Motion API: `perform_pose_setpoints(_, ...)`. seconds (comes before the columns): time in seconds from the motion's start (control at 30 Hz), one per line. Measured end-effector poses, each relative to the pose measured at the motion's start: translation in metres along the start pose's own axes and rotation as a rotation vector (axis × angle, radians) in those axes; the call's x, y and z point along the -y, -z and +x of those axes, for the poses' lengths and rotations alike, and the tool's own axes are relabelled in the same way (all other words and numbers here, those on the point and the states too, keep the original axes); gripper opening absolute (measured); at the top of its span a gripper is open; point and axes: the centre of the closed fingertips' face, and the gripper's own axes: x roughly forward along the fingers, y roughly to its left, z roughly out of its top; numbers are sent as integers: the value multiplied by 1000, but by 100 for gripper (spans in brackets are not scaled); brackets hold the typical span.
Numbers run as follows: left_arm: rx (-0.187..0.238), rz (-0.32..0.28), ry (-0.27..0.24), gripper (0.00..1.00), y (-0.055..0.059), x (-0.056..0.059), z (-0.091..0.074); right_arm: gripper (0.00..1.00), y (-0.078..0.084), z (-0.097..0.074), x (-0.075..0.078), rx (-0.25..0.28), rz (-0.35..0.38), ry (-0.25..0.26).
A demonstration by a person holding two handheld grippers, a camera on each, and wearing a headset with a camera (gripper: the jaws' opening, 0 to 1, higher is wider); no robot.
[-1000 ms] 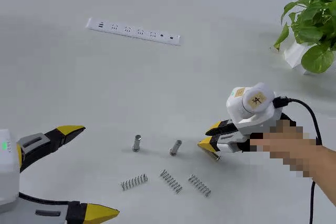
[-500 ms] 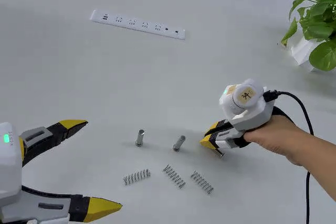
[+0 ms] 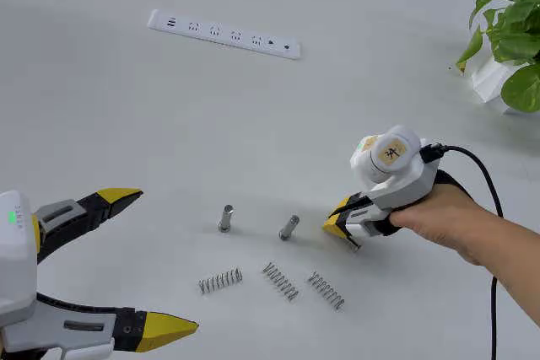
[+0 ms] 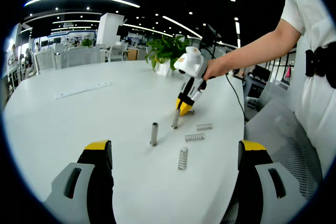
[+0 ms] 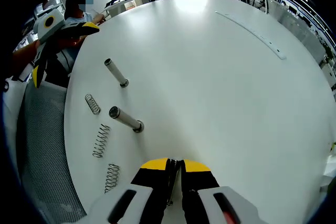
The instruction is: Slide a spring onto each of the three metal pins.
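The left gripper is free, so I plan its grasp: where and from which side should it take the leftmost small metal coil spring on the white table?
Grip the leftmost small metal coil spring at its middle, jaws across its width, coming from above. It lies flat, apart from the other springs, so the open left gripper probably fits.

A grey metal pin and a second pin stand upright, side by side and apart, on the tabletop. A third pin is clamped in the right gripper. Toward the near edge lie a left spring, middle spring and right spring, flat and loose.
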Motion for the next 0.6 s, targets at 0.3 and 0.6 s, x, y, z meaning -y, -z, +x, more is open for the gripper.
perform_pose_setpoints(0.3, 1, -1, -1, 99, 0, 0, -1, 5, 0, 1, -1, -3, 12, 1)
perform_pose_setpoints(0.6, 2, -5, 0, 99, -1, 1, -1, 5, -1, -2, -4, 1, 9, 1)
